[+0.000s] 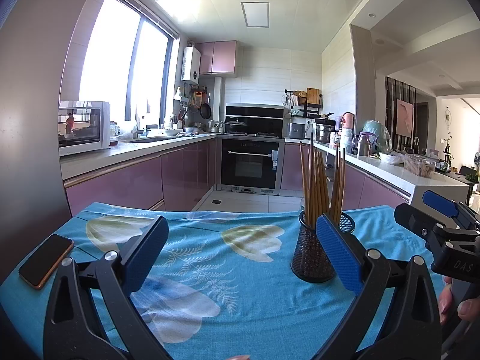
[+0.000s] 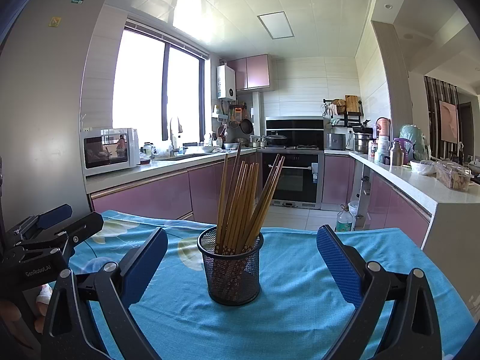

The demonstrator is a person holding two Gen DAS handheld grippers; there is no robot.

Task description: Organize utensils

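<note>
A black wire-mesh cup (image 2: pixel 231 270) stands upright on a bench draped in a turquoise floral cloth (image 2: pixel 300 300). It holds a fanned bundle of brown wooden chopsticks (image 2: pixel 243 204). The right hand-held gripper (image 2: pixel 241 265) faces the cup, jaws spread wide and empty. The left hand-held gripper (image 1: pixel 242 250) hovers beside it, equally wide and empty.
</note>
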